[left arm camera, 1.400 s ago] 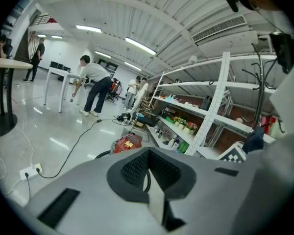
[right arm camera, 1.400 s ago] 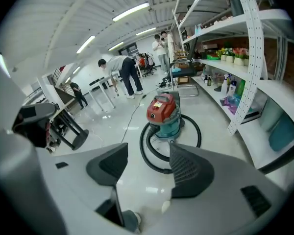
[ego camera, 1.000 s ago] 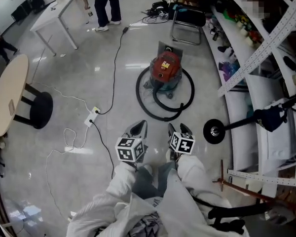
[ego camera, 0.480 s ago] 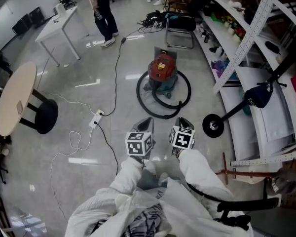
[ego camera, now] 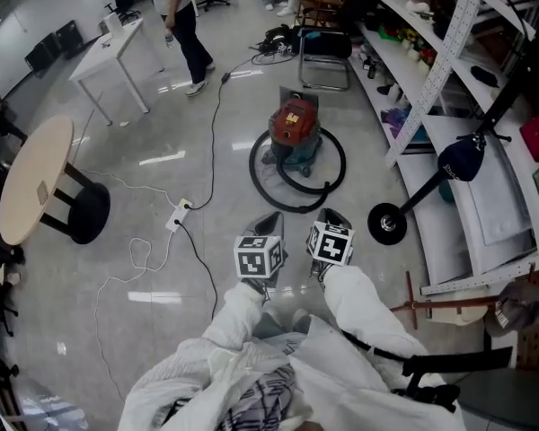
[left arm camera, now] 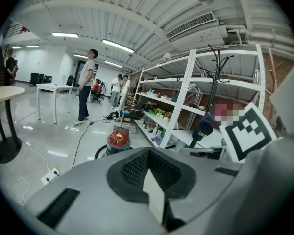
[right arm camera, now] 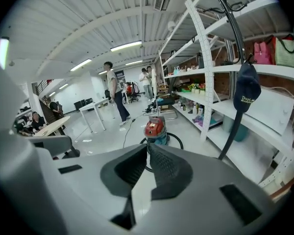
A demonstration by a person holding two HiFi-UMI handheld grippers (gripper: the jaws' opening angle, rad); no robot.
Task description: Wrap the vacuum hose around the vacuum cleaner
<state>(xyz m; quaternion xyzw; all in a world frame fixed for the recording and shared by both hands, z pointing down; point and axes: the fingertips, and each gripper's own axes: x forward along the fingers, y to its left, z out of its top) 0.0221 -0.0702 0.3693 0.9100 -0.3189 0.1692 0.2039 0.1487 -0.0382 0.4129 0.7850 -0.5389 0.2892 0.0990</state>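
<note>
The red vacuum cleaner stands on the floor ahead, and its black hose lies in a loose loop around its base. The vacuum cleaner shows small in the left gripper view, and the vacuum cleaner sits just past the jaw tips in the right gripper view. My left gripper and right gripper are held side by side in the air, well short of the hose. The left gripper is shut and empty. The right gripper has just been closing, with nothing between its jaws.
A black cord runs from the vacuum to a white power strip. A coat stand's round base sits right of the hose, with a cap above. White shelving lines the right. A chair, white table, round table and person are farther off.
Both grippers have risen and moved forward toward the vacuum. The right gripper's jaws have gone from wide apart to together.
</note>
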